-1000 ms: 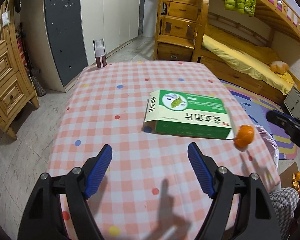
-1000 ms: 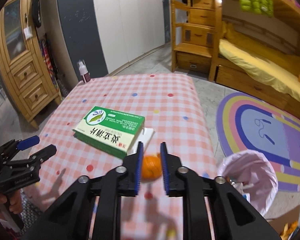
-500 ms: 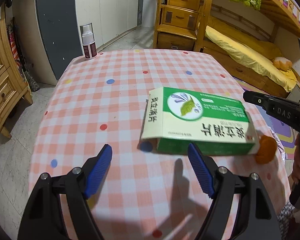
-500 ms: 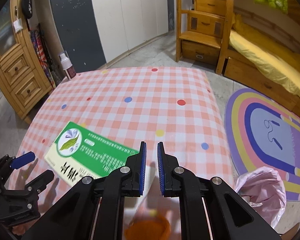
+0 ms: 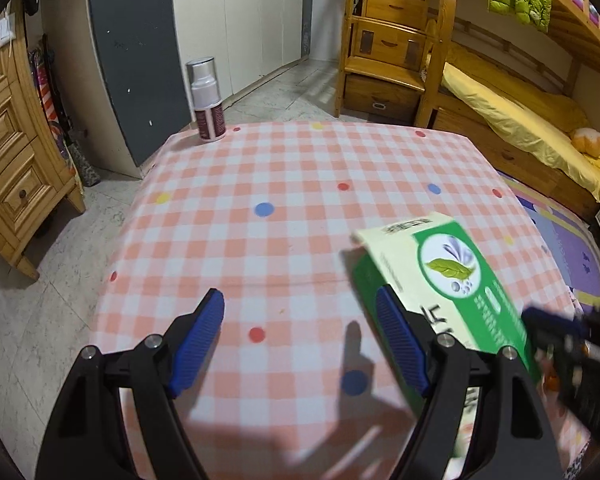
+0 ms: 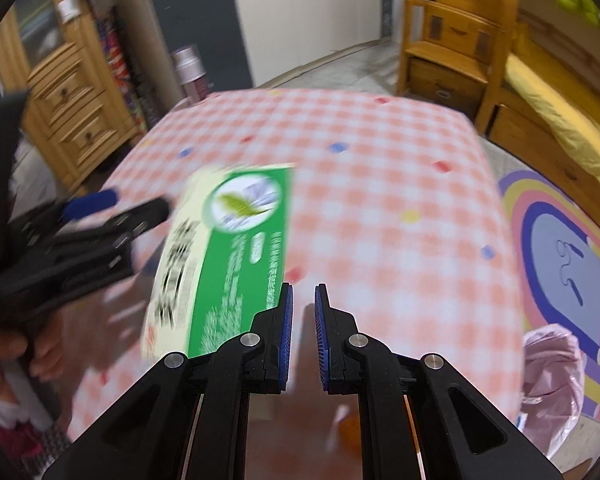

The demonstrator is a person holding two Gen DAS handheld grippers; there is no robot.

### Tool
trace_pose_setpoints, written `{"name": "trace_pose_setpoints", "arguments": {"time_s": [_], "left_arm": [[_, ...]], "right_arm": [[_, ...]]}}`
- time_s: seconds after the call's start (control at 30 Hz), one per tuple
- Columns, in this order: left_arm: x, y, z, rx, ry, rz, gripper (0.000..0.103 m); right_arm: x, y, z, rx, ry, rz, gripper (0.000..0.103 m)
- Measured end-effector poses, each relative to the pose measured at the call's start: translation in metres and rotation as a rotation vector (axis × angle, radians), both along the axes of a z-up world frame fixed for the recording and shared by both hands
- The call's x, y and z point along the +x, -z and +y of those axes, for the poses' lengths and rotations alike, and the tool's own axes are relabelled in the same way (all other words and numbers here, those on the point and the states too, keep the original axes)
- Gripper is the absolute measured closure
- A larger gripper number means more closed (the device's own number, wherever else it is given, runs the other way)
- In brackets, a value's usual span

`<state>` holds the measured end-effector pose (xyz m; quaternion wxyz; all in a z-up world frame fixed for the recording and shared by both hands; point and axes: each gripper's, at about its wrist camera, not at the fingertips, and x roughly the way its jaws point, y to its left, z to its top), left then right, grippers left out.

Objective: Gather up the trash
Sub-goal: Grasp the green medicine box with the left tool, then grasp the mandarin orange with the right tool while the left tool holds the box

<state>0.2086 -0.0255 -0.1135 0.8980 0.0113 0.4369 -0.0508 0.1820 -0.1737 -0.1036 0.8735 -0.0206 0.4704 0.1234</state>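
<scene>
A green and cream carton (image 5: 448, 276) lies on the checked table (image 5: 300, 184). My left gripper (image 5: 300, 340) is open just above the cloth, and its right finger (image 5: 400, 340) covers the carton's near left corner. In the right wrist view the carton (image 6: 232, 248) is blurred, just left of my right gripper (image 6: 302, 320). That gripper is shut to a thin gap with nothing in it. An orange peel (image 6: 348, 428) shows low down beneath it. The left gripper (image 6: 84, 232) and the hand (image 6: 16, 352) holding it are at the left edge.
A spray bottle (image 5: 206, 100) stands at the table's far left corner. A pink trash bag (image 6: 552, 376) hangs open beside the table's right edge, over a striped rug (image 6: 560, 240). Wooden drawers (image 5: 8, 184) stand left, a bunk bed (image 5: 512, 120) right.
Both grippers have moved forward over the table. The carton now looks nearer and turned. The orange peel has slipped from between the right gripper's fingertips to beneath it. Left jaws stay wide.
</scene>
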Motion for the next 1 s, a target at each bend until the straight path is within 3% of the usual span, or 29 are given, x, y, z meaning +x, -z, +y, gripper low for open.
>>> {"name": "trace_pose_setpoints", "arguments": {"time_s": [0.27,0.4,0.53,0.6,0.63,0.67,0.87,1.0], "left_arm": [[-0.037,0.007,0.027,-0.009,-0.010,0.048,0.027],[-0.060,-0.006,0.044,-0.008,-0.033,0.012,0.026],[-0.079,-0.022,0.044,-0.045,-0.009,-0.038,0.006],[-0.087,-0.027,0.033,-0.051,0.025,-0.048,0.007],[-0.090,-0.027,0.028,-0.046,0.039,-0.045,0.007],[-0.092,-0.026,0.021,-0.037,0.055,-0.040,0.007],[-0.102,-0.022,-0.007,-0.012,0.135,-0.044,0.007],[-0.104,-0.017,-0.018,0.005,0.169,-0.037,0.007]], "right_arm": [[-0.052,0.000,0.032,0.033,-0.048,-0.011,0.091],[-0.075,-0.030,0.007,0.031,0.027,-0.108,0.091],[-0.092,-0.050,-0.027,-0.004,0.116,-0.173,0.089],[-0.096,-0.048,-0.046,-0.014,0.168,-0.165,0.075],[-0.099,-0.044,-0.052,-0.019,0.190,-0.159,0.052],[-0.101,-0.041,-0.058,-0.026,0.210,-0.153,0.039],[-0.099,-0.016,-0.074,0.004,0.242,-0.102,0.039],[-0.084,-0.008,-0.068,0.014,0.204,-0.105,0.046]]}}
